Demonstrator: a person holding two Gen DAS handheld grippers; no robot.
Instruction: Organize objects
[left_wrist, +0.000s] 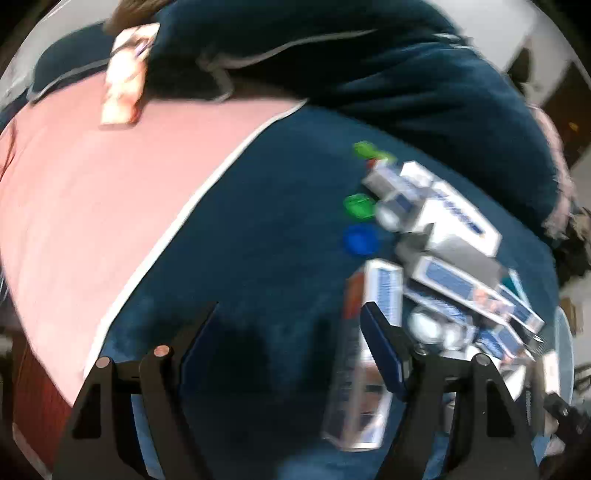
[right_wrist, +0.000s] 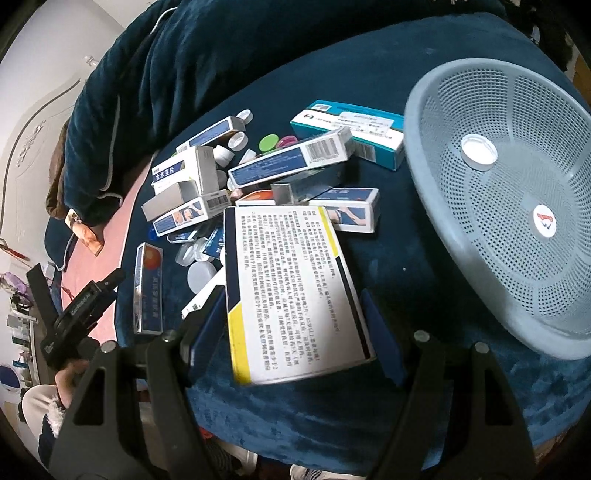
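Observation:
In the right wrist view my right gripper (right_wrist: 293, 314) is shut on a large white box (right_wrist: 295, 291) printed with text, with yellow and navy edges; its far end lies over a pile of small blue-and-white medicine boxes (right_wrist: 288, 162) and loose caps. A grey perforated basket (right_wrist: 461, 258) stands to the right, holding one white cap (right_wrist: 479, 151). The left wrist view is blurred: my left gripper (left_wrist: 291, 325) stands open over the dark blue blanket with nothing between its fingers. A blue-and-white box (left_wrist: 364, 369) lies just outside its right finger, and the pile (left_wrist: 454, 243) is further right.
Two green caps (left_wrist: 357, 206) and a blue cap (left_wrist: 360, 240) lie left of the pile. A pink sheet (left_wrist: 110, 206) covers the bed's left part. A bunched dark blue quilt (right_wrist: 207, 62) rises behind. A person's hand (right_wrist: 70, 376) is at the lower left.

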